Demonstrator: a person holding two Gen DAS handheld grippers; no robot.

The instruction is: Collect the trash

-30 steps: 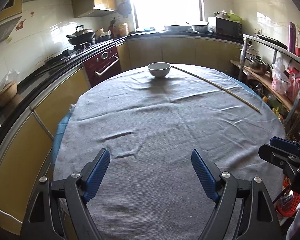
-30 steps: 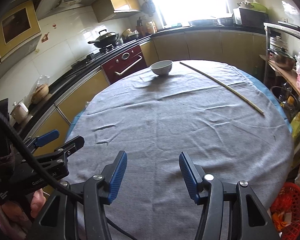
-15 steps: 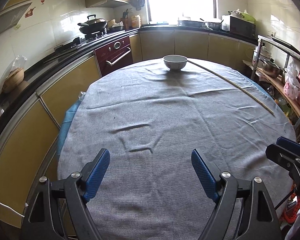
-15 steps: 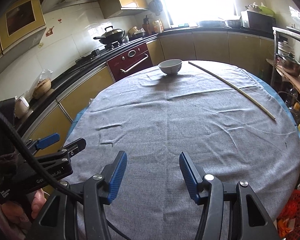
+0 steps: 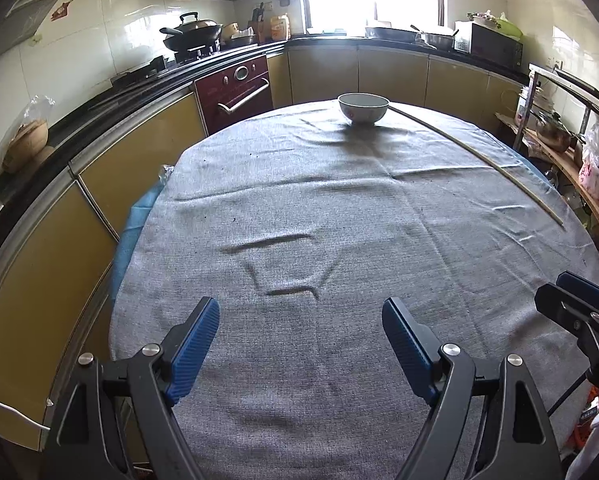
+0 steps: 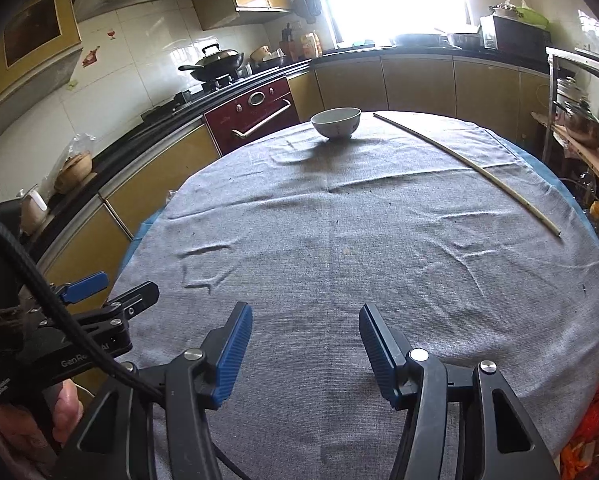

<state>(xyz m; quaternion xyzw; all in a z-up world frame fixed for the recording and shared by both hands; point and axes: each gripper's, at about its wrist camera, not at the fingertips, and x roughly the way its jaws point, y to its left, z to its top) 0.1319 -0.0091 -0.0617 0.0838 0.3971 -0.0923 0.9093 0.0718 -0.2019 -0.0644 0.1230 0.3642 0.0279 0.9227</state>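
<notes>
A round table under a grey cloth (image 5: 339,216) (image 6: 359,232) fills both views. A white bowl (image 5: 363,107) (image 6: 336,122) stands at its far edge. A long thin stick (image 5: 483,160) (image 6: 475,168) lies along the far right side. My left gripper (image 5: 301,324) is open and empty over the near edge. My right gripper (image 6: 305,330) is open and empty, also over the near edge. The left gripper shows in the right wrist view (image 6: 99,300), and the right gripper shows at the right edge of the left wrist view (image 5: 571,300). No loose trash shows on the cloth, only small dark specks.
Kitchen counters with a red oven (image 5: 235,92) and a wok (image 5: 193,34) run along the left and back. A metal shelf rack (image 5: 559,136) with pots stands on the right. A red basket (image 6: 595,420) sits on the floor at lower right.
Both views have swung slightly left and tilted up, so the bowl and stick now sit further right. Both grippers stay open and empty.
</notes>
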